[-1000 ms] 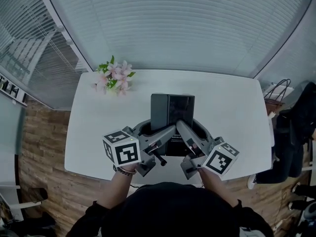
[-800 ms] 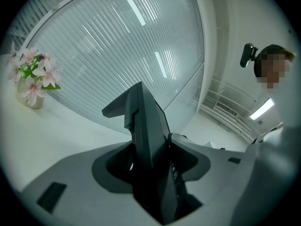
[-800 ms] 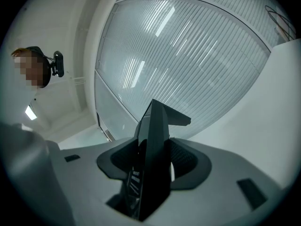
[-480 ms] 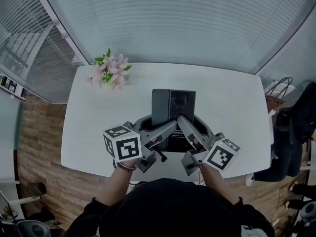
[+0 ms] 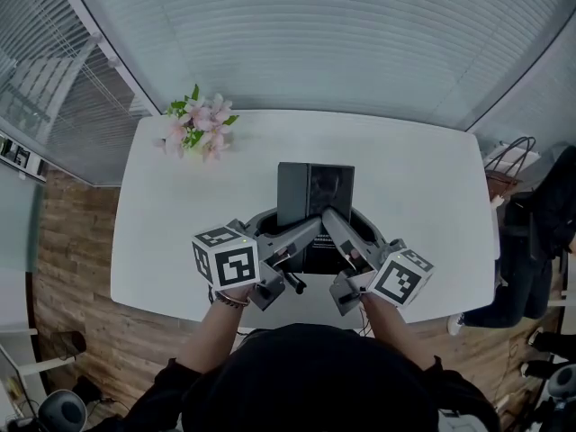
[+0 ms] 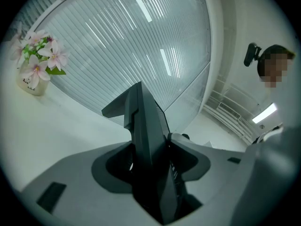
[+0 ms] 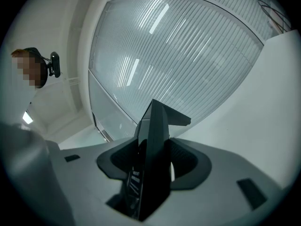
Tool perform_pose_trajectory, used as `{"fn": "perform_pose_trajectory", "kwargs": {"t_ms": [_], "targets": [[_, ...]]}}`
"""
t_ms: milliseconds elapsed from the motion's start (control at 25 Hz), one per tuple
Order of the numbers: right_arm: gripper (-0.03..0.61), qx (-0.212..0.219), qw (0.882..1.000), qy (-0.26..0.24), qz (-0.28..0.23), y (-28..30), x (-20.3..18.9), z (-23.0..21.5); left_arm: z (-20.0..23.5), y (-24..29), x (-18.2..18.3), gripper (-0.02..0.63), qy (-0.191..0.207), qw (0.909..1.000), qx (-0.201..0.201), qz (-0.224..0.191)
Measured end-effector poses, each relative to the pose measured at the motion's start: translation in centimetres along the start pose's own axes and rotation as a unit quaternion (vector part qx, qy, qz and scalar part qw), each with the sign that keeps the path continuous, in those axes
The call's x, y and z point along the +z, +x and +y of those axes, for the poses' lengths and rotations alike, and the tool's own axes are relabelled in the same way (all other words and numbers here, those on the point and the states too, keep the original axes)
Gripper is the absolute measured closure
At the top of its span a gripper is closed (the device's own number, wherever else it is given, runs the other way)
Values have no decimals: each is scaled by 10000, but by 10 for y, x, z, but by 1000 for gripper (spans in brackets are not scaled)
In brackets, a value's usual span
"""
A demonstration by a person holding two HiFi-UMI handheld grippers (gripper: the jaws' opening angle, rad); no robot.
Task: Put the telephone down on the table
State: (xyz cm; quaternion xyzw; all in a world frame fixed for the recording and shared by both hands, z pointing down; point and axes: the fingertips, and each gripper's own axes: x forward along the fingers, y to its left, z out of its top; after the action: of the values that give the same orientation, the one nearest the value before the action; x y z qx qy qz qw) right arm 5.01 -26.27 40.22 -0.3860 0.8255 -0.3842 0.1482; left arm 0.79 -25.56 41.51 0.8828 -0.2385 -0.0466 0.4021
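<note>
**Head view.** The left claw [image 5: 306, 230] and the right claw [image 5: 331, 223] came in from the near edge of the white table [image 5: 423, 178]. Each was clamped on one side of the black telephone [image 5: 315, 187]. The telephone's upper part stood out beyond the tips, and the claw bodies hid its lower part. I could not tell whether its base touched the table. Pink flowers [image 5: 198, 129] sat well beyond the left claw and off to its left.

**Left gripper view.** The telephone [image 6: 148, 135] showed edge-on, wedged in the left claw [image 6: 151, 161], with the jaws pressed on both faces. Its near end was lost in shadow. The flowers [image 6: 40, 62] stood far ahead to the left, on the table [image 6: 56, 126].

**Right gripper view.** The right claw [image 7: 154, 166] gripped the telephone [image 7: 155, 149] the same way, edge-on. Print on its near edge was too small to read. The table [image 7: 254, 126] lay ahead to the right.
</note>
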Motion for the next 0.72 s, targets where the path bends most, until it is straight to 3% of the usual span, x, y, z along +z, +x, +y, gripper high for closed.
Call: {"fn": "perform_pose_trajectory", "kwargs": {"t_ms": [720], "targets": [[379,-135,9997,116,157,1,-20,-25,23,6,-22,362,-208,9998,66,38]]}}
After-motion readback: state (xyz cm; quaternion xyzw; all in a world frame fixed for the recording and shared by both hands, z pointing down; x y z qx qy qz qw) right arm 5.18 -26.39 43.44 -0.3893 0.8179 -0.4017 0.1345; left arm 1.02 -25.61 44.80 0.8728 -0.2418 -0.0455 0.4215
